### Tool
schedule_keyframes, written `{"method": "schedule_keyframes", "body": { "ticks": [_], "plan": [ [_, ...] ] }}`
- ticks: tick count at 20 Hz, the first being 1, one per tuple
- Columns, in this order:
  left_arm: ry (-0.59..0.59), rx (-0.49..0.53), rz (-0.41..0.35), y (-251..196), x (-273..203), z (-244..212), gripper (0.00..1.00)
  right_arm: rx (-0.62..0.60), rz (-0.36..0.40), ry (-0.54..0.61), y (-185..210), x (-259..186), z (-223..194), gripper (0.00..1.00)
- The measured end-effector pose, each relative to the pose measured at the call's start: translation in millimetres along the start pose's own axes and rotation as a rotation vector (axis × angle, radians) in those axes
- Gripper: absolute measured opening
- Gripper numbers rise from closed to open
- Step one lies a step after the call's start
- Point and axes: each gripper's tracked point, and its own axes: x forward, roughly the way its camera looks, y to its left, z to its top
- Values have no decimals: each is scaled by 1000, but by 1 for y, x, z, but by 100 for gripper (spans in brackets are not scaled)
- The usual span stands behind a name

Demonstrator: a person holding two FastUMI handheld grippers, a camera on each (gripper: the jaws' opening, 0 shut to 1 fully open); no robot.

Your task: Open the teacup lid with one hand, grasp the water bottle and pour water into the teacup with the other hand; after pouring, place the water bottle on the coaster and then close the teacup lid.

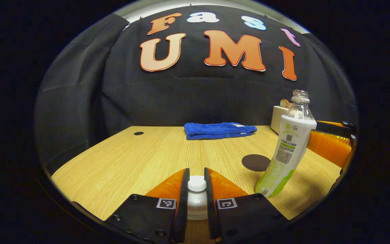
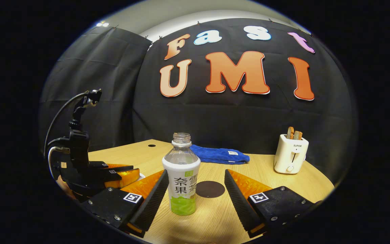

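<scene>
Left gripper [image 1: 197,189]: lying low and level over the wooden surface [image 1: 130,159], both fingers pressing on the white knob of the teacup lid [image 1: 197,195]; the teacup itself is sitting hidden beneath, at the near edge. In the right gripper view this gripper [image 2: 127,176] is showing at the far left, with a cable looping above it.

Right gripper [image 2: 195,193]: standing wide open, level, its fingers flanking the water bottle [image 2: 181,176] without touching it.

Water bottle: standing upright, uncapped, resting on the surface between the two grippers; in the left gripper view the bottle [image 1: 288,149] is appearing to the right of the lid. Its label is carrying printed characters and a green band.

Coaster [image 2: 210,189]: dark, round, lying flat just behind the bottle, with open surface around it.

Blue cloth [image 2: 220,154]: folded, lying toward the far edge.

Toaster [image 2: 290,153]: white, holding two slices of bread, sitting far right near the edge.
</scene>
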Motion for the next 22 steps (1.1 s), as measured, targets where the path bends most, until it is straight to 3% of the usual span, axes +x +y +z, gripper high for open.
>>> {"method": "schedule_keyframes", "body": {
  "ticks": [7, 14, 18, 19, 20, 22],
  "plan": [
    [-111, -8, 53, 18, -19, 35, 29, 59, 41, 40, 17, 15, -15, 99],
    [-144, -1, 100, 37, -37, 46, 29, 82, 58, 113, 33, 32, -37, 97],
    [-145, -14, 122, 50, -48, 44, 29, 76, 19, 131, 29, 38, -46, 83],
    [-147, -17, 127, 53, -51, 44, 29, 74, 19, 126, 31, 39, -45, 71],
    [-154, -19, 129, 55, -54, 46, 29, 71, 28, 125, 34, 37, -45, 65],
    [-161, -16, 133, 60, -59, 47, 29, 48, 23, 108, 34, 34, -37, 64]
  ]
}}
